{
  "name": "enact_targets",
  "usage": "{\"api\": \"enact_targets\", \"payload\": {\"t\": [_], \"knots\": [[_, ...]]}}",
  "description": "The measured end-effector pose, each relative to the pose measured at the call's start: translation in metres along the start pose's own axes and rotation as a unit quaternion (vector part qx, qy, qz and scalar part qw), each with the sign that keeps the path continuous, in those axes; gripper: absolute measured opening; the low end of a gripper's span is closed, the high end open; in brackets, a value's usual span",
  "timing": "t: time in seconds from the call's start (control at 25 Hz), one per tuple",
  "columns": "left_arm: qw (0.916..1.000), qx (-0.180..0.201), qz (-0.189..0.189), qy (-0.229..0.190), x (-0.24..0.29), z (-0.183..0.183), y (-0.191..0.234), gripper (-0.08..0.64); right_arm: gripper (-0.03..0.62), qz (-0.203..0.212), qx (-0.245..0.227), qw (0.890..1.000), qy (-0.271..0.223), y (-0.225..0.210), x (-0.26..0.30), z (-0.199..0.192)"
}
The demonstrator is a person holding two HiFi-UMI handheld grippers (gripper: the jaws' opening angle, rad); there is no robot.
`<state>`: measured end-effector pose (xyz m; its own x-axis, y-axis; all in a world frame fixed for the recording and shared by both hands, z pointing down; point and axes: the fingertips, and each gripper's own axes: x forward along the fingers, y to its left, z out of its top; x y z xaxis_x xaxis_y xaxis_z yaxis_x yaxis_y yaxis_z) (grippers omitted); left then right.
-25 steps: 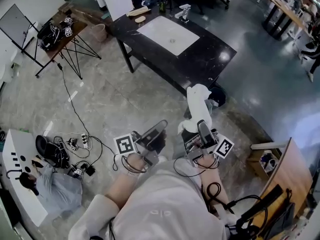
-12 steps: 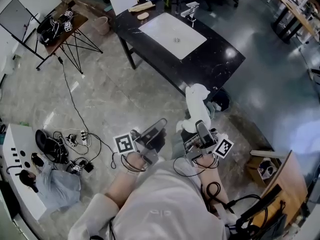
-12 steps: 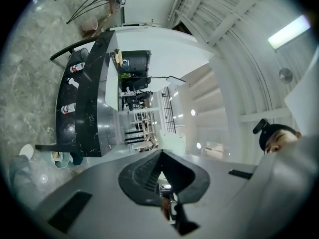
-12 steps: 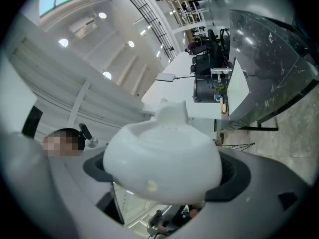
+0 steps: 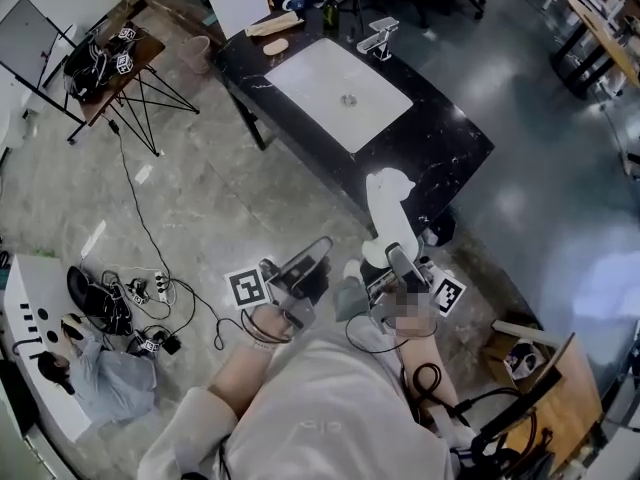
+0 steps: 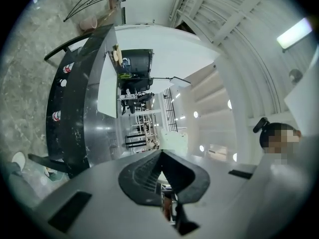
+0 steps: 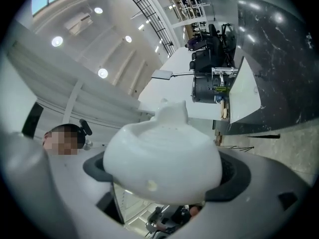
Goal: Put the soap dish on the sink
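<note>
My right gripper (image 5: 388,256) is shut on a white soap dish (image 5: 383,208), held up over the stone floor just short of the black table (image 5: 445,143). The white sink basin (image 5: 340,78) is set in that table, with a chrome faucet (image 5: 378,36) behind it. In the right gripper view the soap dish (image 7: 162,156) fills the space between the pads of the right gripper (image 7: 164,172), and the sink (image 7: 246,93) shows far off. My left gripper (image 5: 312,256) is shut with nothing in it. In the left gripper view the tips of the left gripper (image 6: 160,158) meet.
A wooden piece (image 5: 273,24), a mug (image 5: 293,0) and a bottle (image 5: 329,11) stand at the table's back edge. A folding stand (image 5: 100,63) with black gear is at far left. Cables (image 5: 150,288) and shoes (image 5: 90,303) lie on the floor. A wooden desk (image 5: 560,388) is at lower right.
The table and sink have come nearer and lower in the head view. Both grippers have kept their places in front of the body, and the right one still holds the soap dish.
</note>
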<state>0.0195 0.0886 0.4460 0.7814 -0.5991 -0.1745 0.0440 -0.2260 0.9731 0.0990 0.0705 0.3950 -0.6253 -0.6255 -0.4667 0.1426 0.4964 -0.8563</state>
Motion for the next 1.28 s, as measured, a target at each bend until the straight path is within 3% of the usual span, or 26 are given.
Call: {"api": "enact_targets", "payload": {"t": [0.72,0.96,1.28], "knots": [[0.9954,0.022,0.035,-0.087,0.111,0.090,0.014,0.008,0.525,0.028,0.032,0.995,0.093,-0.050,0.092,0.120],[0.9921,0.032,0.040,-0.114,0.118,0.105,0.010,0.008,0.525,0.033,0.048,0.992,0.110,-0.060,0.106,0.127],[0.9912,0.049,0.052,-0.111,0.125,0.118,0.021,0.008,0.525,0.024,0.041,0.990,0.134,-0.079,0.118,0.120]]}}
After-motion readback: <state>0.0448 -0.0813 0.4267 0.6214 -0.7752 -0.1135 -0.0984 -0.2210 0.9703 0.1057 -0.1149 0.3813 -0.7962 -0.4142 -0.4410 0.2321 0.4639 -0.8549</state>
